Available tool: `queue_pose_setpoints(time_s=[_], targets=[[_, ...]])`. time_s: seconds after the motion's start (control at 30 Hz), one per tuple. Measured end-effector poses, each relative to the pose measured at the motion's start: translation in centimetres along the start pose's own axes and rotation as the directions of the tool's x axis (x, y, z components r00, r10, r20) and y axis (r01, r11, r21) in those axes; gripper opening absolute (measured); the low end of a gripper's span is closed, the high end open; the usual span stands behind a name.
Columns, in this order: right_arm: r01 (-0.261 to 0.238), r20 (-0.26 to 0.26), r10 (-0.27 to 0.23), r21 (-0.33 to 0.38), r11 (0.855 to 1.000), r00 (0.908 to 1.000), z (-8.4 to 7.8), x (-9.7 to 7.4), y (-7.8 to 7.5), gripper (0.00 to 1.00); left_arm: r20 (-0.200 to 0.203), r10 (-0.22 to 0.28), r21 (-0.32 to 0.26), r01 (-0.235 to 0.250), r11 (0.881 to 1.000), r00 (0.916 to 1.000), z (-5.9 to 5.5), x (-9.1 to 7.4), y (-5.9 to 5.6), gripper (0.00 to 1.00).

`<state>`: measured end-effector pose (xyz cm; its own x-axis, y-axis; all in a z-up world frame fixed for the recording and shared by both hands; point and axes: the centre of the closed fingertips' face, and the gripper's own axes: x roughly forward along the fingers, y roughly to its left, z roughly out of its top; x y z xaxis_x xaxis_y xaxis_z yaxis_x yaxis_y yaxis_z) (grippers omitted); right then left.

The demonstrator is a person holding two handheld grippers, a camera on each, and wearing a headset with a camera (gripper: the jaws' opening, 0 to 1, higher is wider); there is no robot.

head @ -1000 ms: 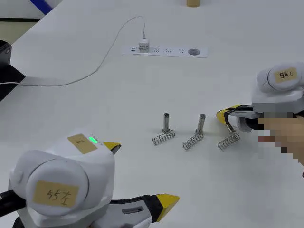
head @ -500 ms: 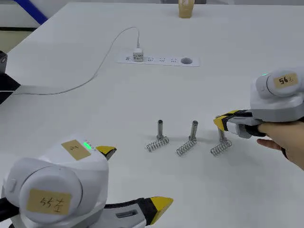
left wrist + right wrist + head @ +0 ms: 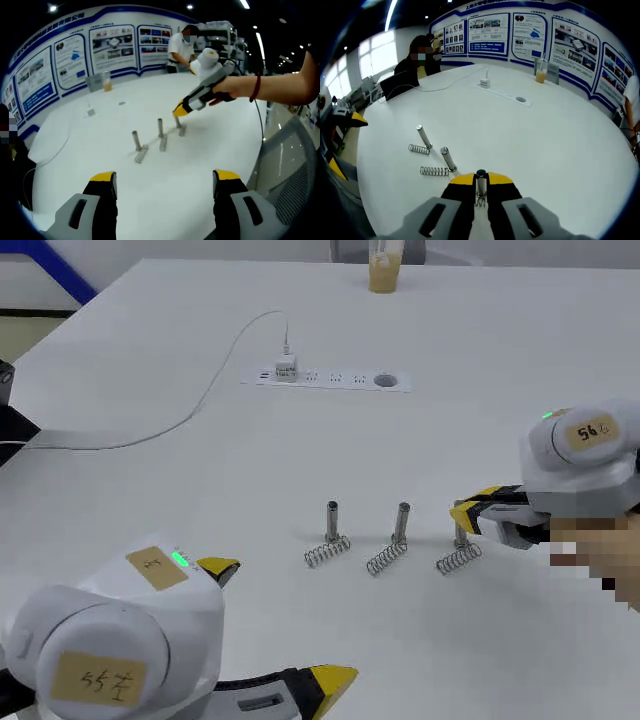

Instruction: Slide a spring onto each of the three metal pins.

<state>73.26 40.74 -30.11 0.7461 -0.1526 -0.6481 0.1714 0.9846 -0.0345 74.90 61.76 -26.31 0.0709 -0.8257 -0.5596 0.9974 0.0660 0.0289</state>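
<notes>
Right gripper view, right tool [image 3: 479,187] clamping pin [image 3: 480,176]

Shiny metal pins [image 3: 332,519] and wire springs [image 3: 327,551] rest on a smooth, matt white table [image 3: 150,475].

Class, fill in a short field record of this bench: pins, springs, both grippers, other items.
pins: left pin, middle pin, right pin, all upright
springs: left spring, middle spring, right spring, lying at the pins' feet, none threaded
right gripper: shut on right pin
left gripper: open, empty, away from the row
other: power strip, cup
</notes>
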Motion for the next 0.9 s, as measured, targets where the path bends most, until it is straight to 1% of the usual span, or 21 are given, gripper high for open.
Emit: queue_pose_setpoints(time_s=[0.33,0.63,0.8,0.9], targets=[[0.011,-0.02,-0.011,0.002,1.0,0.9997,-0.61,-0.63,-0.02,0.09,0.003,0.005,0.004,-0.005,1.0,1.0,0.02,-0.19,0.02,0.8],[0.017,-0.02,-0.017,0.031,0.999,0.9997,-0.95,-0.88,-0.38,0.09,0.002,0.01,0.009,-0.01,1.0,0.9999,-0.06,-0.41,0.01,0.79],[0.017,-0.021,-0.016,0.033,0.999,0.9996,-0.96,-0.9,-0.32,0.09,0.003,0.011,0.01,-0.011,1.0,0.9999,-0.05,-0.46,0.02,0.79],[0.017,-0.023,-0.016,0.046,0.999,0.9996,-0.97,-0.89,-0.3,0.09,0.003,0.013,0.013,-0.013,1.0,0.9999,-0.01,-0.47,0.07,0.79]])
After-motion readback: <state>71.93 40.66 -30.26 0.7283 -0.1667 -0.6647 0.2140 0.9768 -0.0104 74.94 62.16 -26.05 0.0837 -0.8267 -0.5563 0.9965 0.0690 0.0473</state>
